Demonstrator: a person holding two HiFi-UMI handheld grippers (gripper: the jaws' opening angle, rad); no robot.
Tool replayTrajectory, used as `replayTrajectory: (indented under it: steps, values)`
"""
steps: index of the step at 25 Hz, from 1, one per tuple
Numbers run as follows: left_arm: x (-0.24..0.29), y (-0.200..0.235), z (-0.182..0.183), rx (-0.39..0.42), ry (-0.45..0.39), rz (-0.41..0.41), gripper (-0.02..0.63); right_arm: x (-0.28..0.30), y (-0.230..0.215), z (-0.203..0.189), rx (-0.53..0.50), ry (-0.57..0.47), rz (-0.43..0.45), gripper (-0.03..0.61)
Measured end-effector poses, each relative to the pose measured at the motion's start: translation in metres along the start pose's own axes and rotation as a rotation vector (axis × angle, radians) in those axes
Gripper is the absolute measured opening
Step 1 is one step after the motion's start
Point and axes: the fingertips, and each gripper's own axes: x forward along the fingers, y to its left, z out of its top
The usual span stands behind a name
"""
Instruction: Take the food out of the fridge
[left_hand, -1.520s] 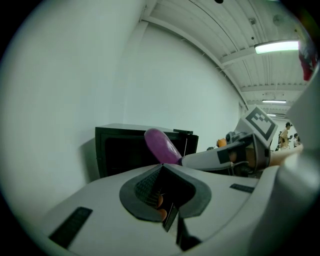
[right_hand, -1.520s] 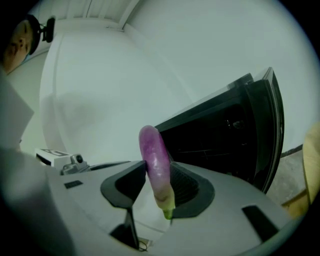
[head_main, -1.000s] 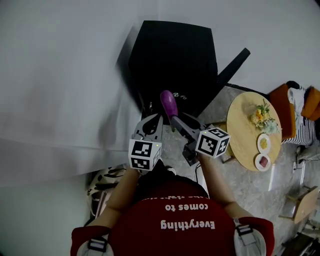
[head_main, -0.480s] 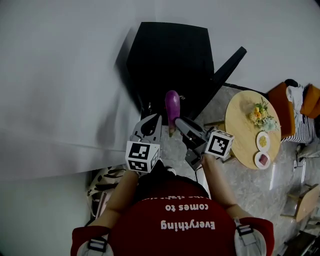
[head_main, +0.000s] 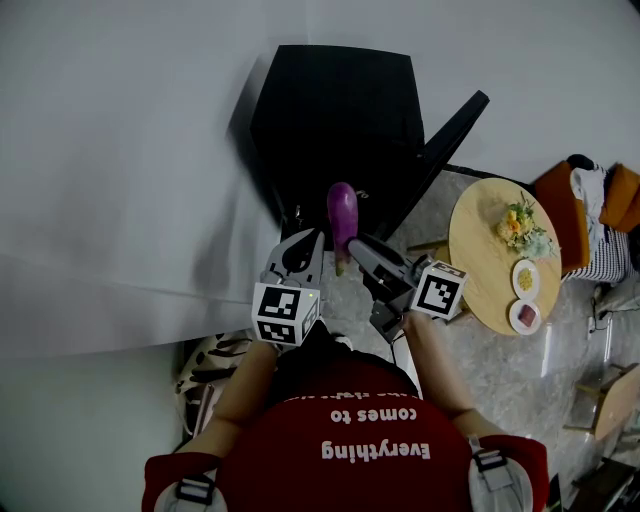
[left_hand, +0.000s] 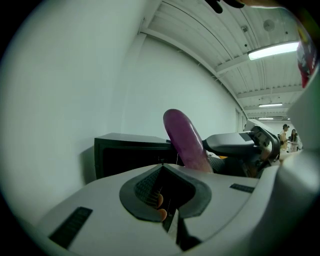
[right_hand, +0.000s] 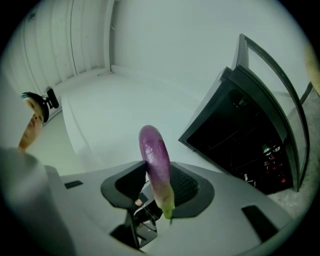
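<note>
Eggplant (head_main: 342, 212) clamped in right tool (right_hand: 159, 186), outside the fridge's (head_main: 340, 110) open front; left tool (left_hand: 162, 167) closed.

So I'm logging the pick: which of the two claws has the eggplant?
The right claw, clamped on the purple eggplant near its green stem end; the left claw is shut with nothing in it.

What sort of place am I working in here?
Probably a staged set in a big hall, not a home kitchen: a black mini fridge with its door open, a round table set with dishes nearby, strip lights overhead.
</note>
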Motion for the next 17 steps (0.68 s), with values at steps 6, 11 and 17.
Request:
replayTrajectory:
  steps: [6,11,17]
  values:
    - [0.0002,-0.0011,0.0024,-0.002,0.001,-0.001,0.006,0.0007,0.002,0.0002,-0.012,0.013,-0.004,0.156]
    - [-0.0006,-0.0004,0.0035,-0.003,0.001,-0.003,0.006,0.0005,0.0026,0.0001,-0.005,0.012,-0.008,0.156]
    - [0.0014,-0.0012,0.0013,-0.001,0.002,-0.012,0.006,-0.0002,-0.001,-0.0013,-0.011,0.019,-0.019,0.155]
